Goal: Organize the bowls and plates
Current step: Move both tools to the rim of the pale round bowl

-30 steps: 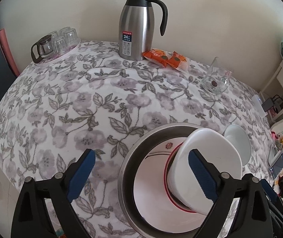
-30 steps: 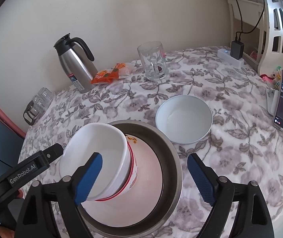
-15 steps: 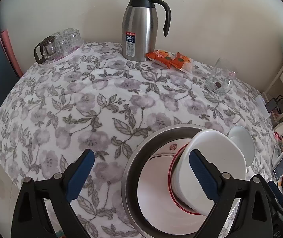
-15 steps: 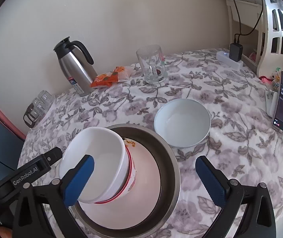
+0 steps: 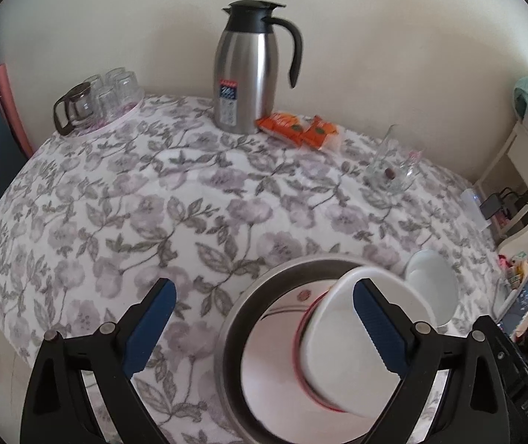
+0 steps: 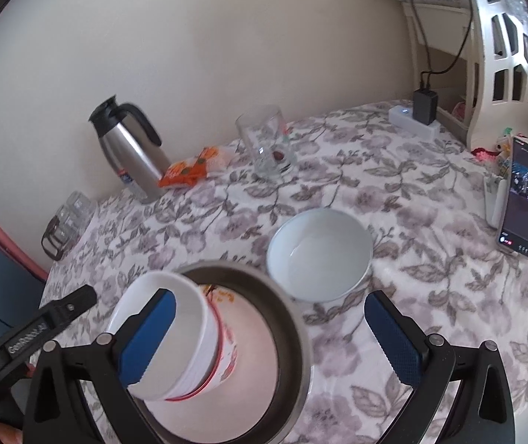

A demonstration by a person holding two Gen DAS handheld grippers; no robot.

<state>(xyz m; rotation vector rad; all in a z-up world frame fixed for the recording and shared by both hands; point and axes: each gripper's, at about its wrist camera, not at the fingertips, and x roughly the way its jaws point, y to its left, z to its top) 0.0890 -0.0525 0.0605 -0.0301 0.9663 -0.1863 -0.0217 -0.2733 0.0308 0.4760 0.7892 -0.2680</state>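
A wide steel bowl (image 5: 234,336) (image 6: 293,318) sits on the floral tablecloth near the front edge. A white bowl with a red band (image 5: 341,347) (image 6: 190,336) leans tilted inside it. A second white bowl (image 6: 319,255) (image 5: 432,281) stands on the cloth just right of the steel bowl. My left gripper (image 5: 260,329) is open above the steel bowl's left rim. My right gripper (image 6: 269,336) is open, straddling the steel bowl, its left finger in front of the tilted bowl. Both are empty.
At the back stand a steel thermos jug (image 5: 245,70), orange snack packets (image 5: 297,127), a glass mug (image 6: 266,146) and a tray of small glasses (image 5: 97,103). A phone (image 6: 521,211) leans at the right edge, near a power strip (image 6: 414,122).
Both grippers have drawn back and up from the bowls, so more of the table shows. The tilted bowl stays leaning in the steel bowl.
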